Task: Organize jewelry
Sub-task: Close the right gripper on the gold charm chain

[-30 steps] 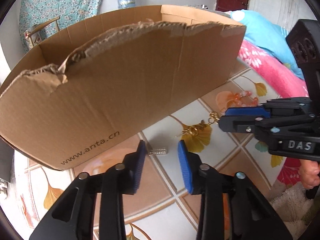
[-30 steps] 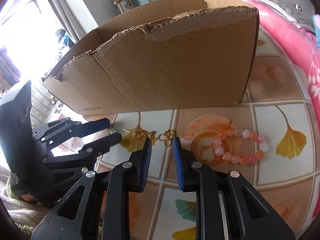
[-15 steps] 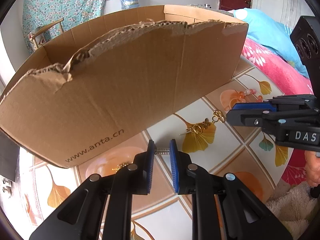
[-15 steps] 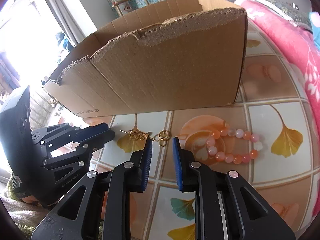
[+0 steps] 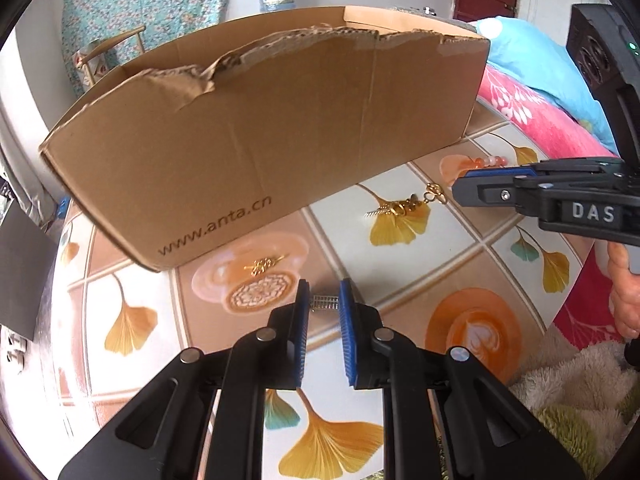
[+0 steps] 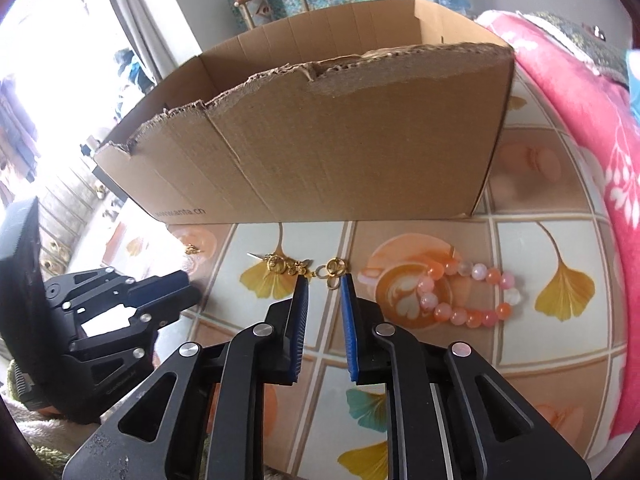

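Observation:
My left gripper (image 5: 324,300) is shut on a small silver bar-shaped piece (image 5: 325,303), held just above the patterned tabletop. A small gold earring (image 5: 264,265) lies in front of it near the cardboard box (image 5: 280,128). My right gripper (image 6: 323,288) stands narrowly open with its tips at a gold chain of linked rings (image 6: 304,267), which also shows in the left wrist view (image 5: 404,209). A pink and orange bead bracelet (image 6: 468,292) lies to its right. The box is open at the top; its inside is hidden.
A pink floral blanket (image 6: 580,128) borders the table on the right. A fluffy rug (image 5: 580,392) lies below the table edge. The left gripper (image 6: 120,304) shows at the left of the right wrist view. A chair (image 6: 272,0) stands behind the box.
My left gripper closed on the silver piece and drew back with it from the box, uncovering the gold earring. My right gripper edged up to the gold chain.

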### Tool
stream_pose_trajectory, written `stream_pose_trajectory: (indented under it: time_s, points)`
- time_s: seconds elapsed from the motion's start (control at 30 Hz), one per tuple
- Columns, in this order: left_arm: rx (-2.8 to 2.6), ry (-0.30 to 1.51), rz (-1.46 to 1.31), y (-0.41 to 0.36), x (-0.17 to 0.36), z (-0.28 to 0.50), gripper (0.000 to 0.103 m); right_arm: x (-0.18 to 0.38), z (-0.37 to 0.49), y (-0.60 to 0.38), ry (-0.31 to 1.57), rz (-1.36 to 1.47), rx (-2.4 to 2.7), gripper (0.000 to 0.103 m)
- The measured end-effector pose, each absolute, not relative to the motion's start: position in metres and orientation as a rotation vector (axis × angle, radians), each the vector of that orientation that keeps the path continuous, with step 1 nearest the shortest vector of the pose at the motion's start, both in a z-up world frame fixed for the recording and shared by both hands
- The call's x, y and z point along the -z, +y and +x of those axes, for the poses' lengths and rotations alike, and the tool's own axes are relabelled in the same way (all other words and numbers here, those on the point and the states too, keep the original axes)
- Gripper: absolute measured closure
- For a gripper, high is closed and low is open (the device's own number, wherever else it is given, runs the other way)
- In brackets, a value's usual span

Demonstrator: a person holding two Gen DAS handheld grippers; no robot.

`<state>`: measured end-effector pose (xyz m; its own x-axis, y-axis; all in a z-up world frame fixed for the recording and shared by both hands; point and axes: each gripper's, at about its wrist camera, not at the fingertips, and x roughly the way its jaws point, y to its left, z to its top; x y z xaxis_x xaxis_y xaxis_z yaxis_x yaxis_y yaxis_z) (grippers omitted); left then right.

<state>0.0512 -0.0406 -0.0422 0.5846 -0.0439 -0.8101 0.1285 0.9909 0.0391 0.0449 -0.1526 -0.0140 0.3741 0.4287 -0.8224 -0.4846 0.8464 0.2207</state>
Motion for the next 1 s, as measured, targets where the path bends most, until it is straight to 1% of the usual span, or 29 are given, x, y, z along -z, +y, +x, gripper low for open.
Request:
stream_pose_trajectory:
  time_s: [0.3, 0.5, 0.8, 1.0]
  points:
    - [0.099, 0.923, 0.075, -0.036, 0.042, 0.047, 0.089, 0.015, 0.052, -0.119, 1.042, -0.098, -0.658, 0.095]
    - [0.101, 0.921, 0.072, -0.035, 0.042, 0.046, 0.089, 0.028, 0.056, -0.104, 1.081, -0.127, -0.673, 0.099]
    - [0.104, 0.917, 0.064, -0.033, 0.041, 0.045, 0.089, 0.025, 0.041, -0.108, 1.13, -0.162, -0.682, 0.099]
    - [0.102, 0.916, 0.066, -0.033, 0.04, 0.043, 0.089, 0.009, 0.05, -0.1, 1.052, -0.175, -0.701, 0.096]
